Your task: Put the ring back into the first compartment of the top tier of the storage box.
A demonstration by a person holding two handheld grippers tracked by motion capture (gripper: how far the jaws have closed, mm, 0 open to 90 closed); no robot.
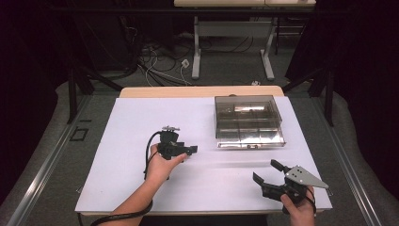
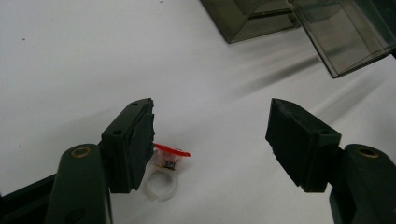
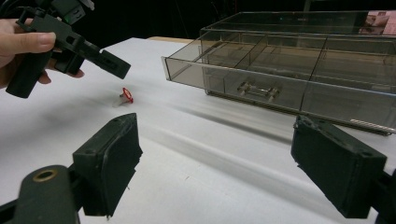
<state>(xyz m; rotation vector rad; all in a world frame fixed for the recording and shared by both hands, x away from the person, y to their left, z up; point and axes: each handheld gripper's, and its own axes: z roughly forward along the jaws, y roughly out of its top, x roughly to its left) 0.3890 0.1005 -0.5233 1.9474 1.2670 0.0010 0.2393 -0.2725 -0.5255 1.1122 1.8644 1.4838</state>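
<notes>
A small ring (image 2: pixel 162 185) with a clear band and a flat red top lies on its side on the white table (image 1: pixel 131 141). In the left gripper view it rests just inside the left jaw, and neither pad touches it. My left gripper (image 2: pixel 212 109) hovers over it with the jaws open, and from above that gripper (image 1: pixel 190 150) sits mid-table, pointing right. The right gripper view has the ring (image 3: pixel 126 95) on the sheet below the left gripper (image 3: pixel 112 65). My right gripper (image 1: pixel 267 172) stands open near the front right edge, nothing between its jaws (image 3: pixel 217 126).
A smoky transparent organiser box (image 1: pixel 248 120) sits at the back right of the table, its divided drawer (image 3: pixel 261 86) pulled partly out toward me. A wooden strip (image 1: pixel 202 91) edges the table's far side.
</notes>
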